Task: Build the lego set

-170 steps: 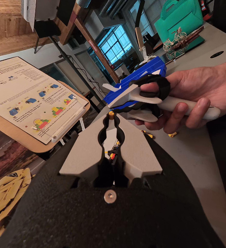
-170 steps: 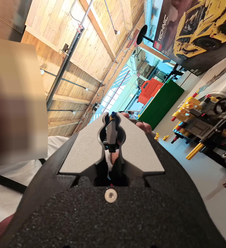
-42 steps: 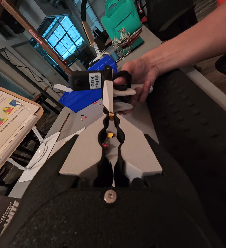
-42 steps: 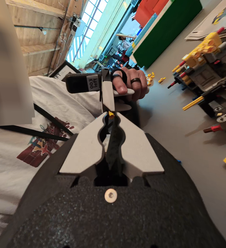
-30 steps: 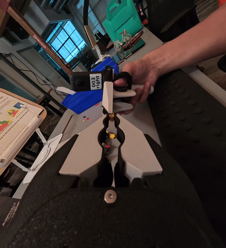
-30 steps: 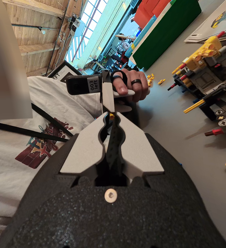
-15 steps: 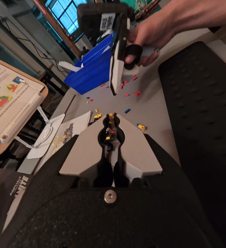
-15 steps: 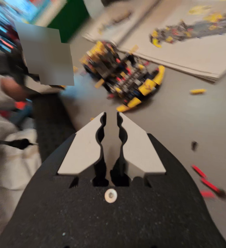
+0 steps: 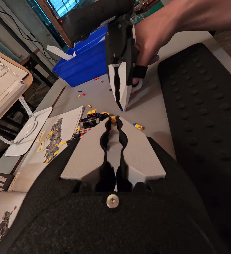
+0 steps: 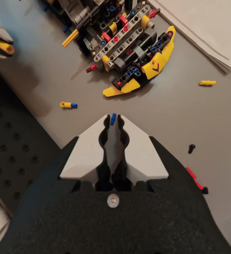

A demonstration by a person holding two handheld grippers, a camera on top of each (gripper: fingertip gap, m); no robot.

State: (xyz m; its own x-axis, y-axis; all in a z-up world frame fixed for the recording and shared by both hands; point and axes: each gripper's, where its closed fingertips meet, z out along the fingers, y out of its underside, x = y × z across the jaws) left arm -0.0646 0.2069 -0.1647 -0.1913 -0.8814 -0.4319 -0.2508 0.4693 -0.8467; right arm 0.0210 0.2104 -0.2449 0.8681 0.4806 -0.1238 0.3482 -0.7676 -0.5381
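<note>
The part-built yellow and black lego car stands on the grey table; in the left wrist view its end shows just past my left fingers. My left gripper is shut on a small yellow connector and hangs above the table; the right wrist view shows that connector at its far left edge. My right gripper is open, tips down at the table, one on each side of a blue pin. The left wrist view shows the right gripper pointing down just right of the car.
An open instruction booklet lies left of the car. A yellow-and-blue piece, a yellow pin, a black pin and red pins lie loose. A black studded mat covers the near side. A blue bin stands behind. About 12 cm separates my left fingertips from my right. It is some 6 cm from my right tips to the yellow-and-blue piece.
The grippers, tip to tip in the air a second ago, have parted. My right gripper opened, let go its dark piece and dropped to the blue pin. My left swung down toward the car.
</note>
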